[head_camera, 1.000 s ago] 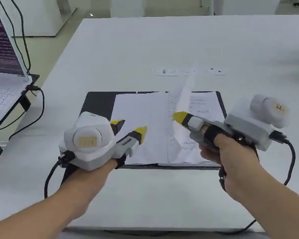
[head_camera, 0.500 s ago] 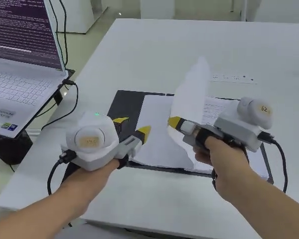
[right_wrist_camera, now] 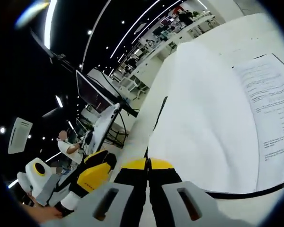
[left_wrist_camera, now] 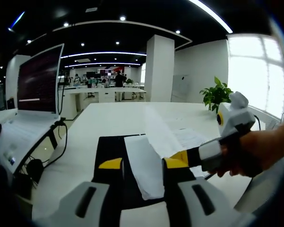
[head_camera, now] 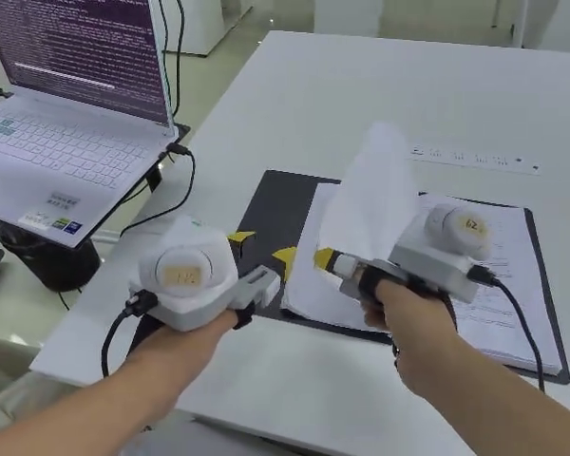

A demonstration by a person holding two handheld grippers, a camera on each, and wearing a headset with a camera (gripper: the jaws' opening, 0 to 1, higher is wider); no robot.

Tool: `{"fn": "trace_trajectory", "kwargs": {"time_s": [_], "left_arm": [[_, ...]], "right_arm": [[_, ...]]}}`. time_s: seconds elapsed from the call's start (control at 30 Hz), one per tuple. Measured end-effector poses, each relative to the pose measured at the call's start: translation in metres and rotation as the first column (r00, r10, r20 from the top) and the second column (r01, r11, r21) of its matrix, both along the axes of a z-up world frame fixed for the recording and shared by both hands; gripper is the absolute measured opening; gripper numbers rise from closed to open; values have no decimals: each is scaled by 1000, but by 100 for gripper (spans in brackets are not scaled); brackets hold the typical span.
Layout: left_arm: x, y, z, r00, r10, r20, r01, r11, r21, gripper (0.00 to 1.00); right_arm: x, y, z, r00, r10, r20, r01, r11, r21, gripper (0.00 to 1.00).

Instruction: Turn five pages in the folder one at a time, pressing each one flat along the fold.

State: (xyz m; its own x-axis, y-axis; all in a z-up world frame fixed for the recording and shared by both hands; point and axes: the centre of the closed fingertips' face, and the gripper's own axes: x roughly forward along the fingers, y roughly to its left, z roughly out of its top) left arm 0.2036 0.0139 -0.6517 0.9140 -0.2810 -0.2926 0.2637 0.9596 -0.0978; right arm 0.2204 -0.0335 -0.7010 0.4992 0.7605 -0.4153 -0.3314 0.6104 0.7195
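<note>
Above the open folder point(head_camera: 275, 204), a single page point(head_camera: 375, 195) stands lifted in mid-turn. Its lower edge is pinched in the right tongs point(head_camera: 323, 258), whose yellow-tipped jaws are closed tight on the paper just over the folder's near edge. The sheet looks thin, light and limp: it bows and goes half translucent against the light. It will likely flop wherever it is led, crease under a hard tug, and tear at the fold if pulled away from the folder rather than swung across it. A light pinch on the free lower edge, well away from the fold, seems the right hold, and that is the hold in use; catching two sheets at once is the risk to watch. Beneath the raised page, turned sheets point(head_camera: 309, 280) lie flat on the laptop side of the folder, and printed sheets point(head_camera: 503, 285) lie on the opposite side. The left tongs point(head_camera: 263, 247) hover with jaws spread wide and gripping nothing, just over the turned sheets at the folder's near edge. They are placed, by the look of it, to press the page down along the fold once it lands. The folder rests on a white counter point(head_camera: 304, 95). An open laptop point(head_camera: 76, 85) with a lit screen sits well apart from the folder, beyond the counter's edge, with a black cable point(head_camera: 161, 204) hanging from it.
</note>
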Motion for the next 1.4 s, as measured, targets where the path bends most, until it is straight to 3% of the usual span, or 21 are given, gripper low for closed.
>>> {"fn": "trace_trajectory", "kwargs": {"time_s": [0.37,0.53,0.63,0.73,0.9,1.03,1.17,1.27,1.4], "left_arm": [[-2,15,-19,998,30,-47,-30,1000,0,30],[0,15,-28,997,28,-65,-28,1000,9,30],[2,12,-33,997,24,-73,-23,1000,12,30],[4,8,-38,996,21,-86,-19,1000,20,30],[10,2,-45,995,18,-101,-16,1000,25,29],[19,-10,-51,994,6,-111,-3,1000,26,29],[27,-30,-61,991,-26,-131,30,999,33,29],[29,-43,-71,988,-45,-145,52,998,44,28],[28,-58,-87,982,-59,-177,69,996,51,27]], "right_arm": [[0,23,-53,998,47,-50,-52,994,-101,0],[0,24,-70,997,48,-59,-55,990,-127,0],[0,26,-76,998,60,-30,-64,986,-157,0],[0,25,-82,998,56,-34,-61,986,-156,0],[-5,23,-80,998,65,-2,-65,987,-144,0],[-10,14,-65,996,69,52,-64,993,-102,5],[-9,-9,-55,993,57,99,-48,994,-98,3],[-1,-32,-50,986,32,162,-10,990,-138,0],[10,-67,-51,986,-16,165,42,986,-159,0]]}}
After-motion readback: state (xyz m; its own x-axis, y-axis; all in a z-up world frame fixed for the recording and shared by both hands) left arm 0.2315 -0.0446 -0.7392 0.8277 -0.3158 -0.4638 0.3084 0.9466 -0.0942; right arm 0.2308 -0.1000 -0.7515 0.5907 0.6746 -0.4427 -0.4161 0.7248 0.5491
